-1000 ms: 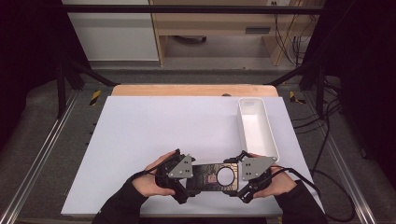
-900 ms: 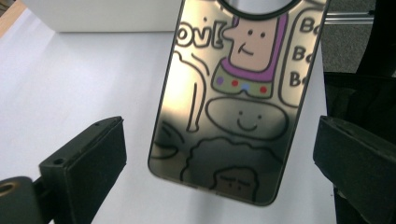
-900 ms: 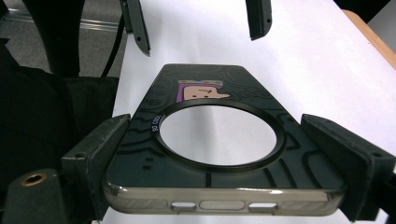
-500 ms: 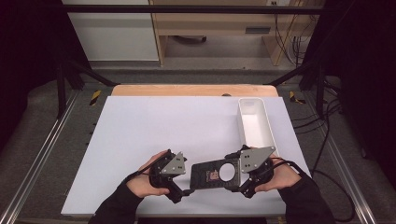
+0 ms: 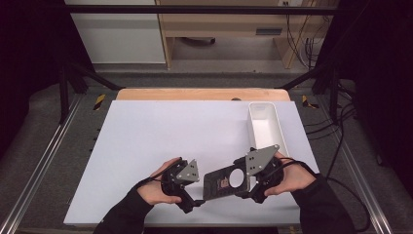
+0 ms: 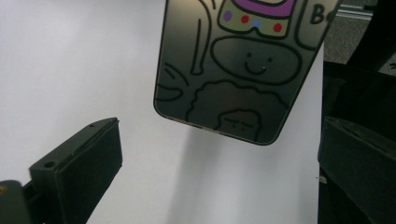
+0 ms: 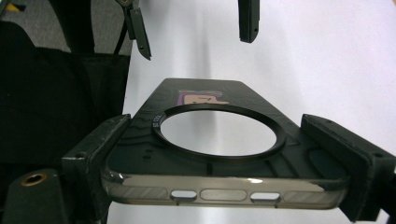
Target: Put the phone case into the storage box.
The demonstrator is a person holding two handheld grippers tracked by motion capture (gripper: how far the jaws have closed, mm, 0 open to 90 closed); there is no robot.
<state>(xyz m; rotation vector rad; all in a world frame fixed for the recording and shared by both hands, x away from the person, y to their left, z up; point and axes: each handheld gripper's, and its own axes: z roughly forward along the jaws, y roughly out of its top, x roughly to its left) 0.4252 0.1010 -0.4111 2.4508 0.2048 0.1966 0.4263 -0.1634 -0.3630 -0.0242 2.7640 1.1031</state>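
While our right gripper clamps one end of the phone case, our left gripper stands released just short of the other end. In the right gripper view the two black jaws press against the long sides of the case, one on each side, near the end with the three slots along its edge. The case runs straight out from between those jaws, and its big round opening sits just ahead of them. A small purple sticker lies farther along the case, past the ring. Beyond the far end of the case we see the two jaws of the left gripper hanging spread, with bare white bench between them.

In the left gripper view the jaws stand wide apart and grip nothing. The rounded end of the case lies ahead of them and between their lines, apart from both. Its face carries black line drawings, a smiling shape and a purple patch with coloured dots. A shadow falls on the bench under that end, so the case is held clear of the surface there.

From the high view the case spans the gap between our two hands near the front edge of the bench. A white tray stands beyond the right gripper, just past its grey plate.
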